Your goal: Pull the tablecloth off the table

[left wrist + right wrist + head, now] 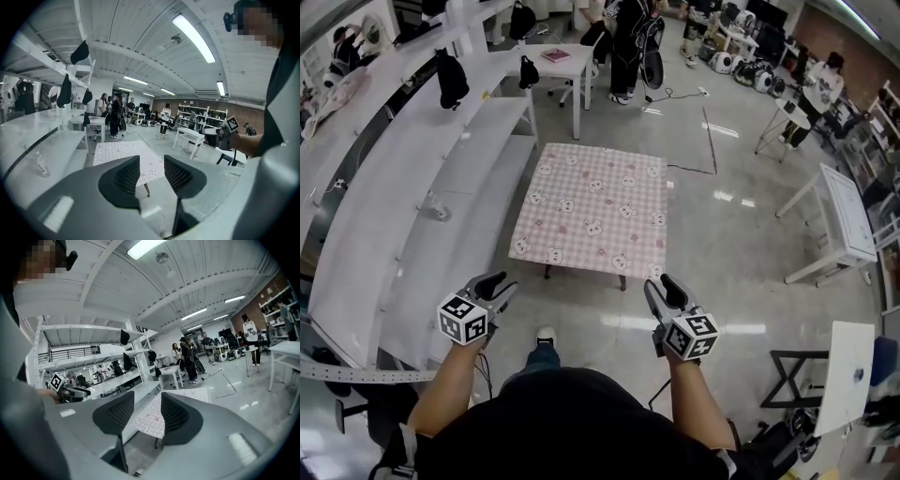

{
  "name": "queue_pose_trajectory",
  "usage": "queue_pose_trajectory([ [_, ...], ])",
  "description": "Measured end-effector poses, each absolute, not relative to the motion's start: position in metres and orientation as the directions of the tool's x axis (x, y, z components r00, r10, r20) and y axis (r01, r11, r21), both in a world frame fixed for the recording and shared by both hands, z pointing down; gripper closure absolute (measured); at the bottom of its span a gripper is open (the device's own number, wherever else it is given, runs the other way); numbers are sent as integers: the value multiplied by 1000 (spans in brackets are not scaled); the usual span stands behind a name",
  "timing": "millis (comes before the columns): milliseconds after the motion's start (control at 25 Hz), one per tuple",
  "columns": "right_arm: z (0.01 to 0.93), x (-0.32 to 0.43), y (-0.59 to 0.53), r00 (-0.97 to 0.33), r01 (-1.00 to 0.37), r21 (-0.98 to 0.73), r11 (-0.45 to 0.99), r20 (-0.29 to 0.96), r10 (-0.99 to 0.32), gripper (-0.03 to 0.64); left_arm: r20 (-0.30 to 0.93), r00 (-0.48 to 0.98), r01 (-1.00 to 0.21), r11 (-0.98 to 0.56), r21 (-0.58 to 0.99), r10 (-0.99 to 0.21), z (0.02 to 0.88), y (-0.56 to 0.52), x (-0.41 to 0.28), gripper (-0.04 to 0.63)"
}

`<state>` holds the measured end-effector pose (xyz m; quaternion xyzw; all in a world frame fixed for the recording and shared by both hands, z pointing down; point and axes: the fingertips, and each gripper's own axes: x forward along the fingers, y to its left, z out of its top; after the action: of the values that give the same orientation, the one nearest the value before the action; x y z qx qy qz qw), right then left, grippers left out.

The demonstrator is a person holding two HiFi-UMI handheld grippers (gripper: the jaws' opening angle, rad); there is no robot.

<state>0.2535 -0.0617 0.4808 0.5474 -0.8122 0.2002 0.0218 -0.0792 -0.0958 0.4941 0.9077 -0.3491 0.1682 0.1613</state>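
Observation:
A pink checked tablecloth (pixel 592 206) with small animal prints covers a low table in the middle of the floor. It also shows ahead between the jaws, as the tablecloth (pixel 122 152) in the left gripper view and the tablecloth (pixel 154 416) in the right one. My left gripper (pixel 495 282) hangs short of the cloth's near left corner, jaws apart and empty. My right gripper (pixel 664 284) hangs just off the near right corner, also open with nothing between its pads. Neither touches the cloth.
Long white shelving (pixel 412 187) runs down the left side, close to the table. A white desk (pixel 562 58) stands beyond it, with people (pixel 628 37) behind. A white table (pixel 844 216) and a dark frame (pixel 797 375) stand at the right. Polished floor surrounds the low table.

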Motion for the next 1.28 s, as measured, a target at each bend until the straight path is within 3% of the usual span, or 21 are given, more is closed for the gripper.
queue_pose_trajectory([
  [400,467,260,-85,-293,-939,-264,222,271,-917,407,378,767,-615,-761,205,-518,497,-155,-69,436],
  [1280,462,186,-162,-138,-977,-200,71,347,-927,407,333,850,-495,-836,238,-408,503,-307,-119,436],
])
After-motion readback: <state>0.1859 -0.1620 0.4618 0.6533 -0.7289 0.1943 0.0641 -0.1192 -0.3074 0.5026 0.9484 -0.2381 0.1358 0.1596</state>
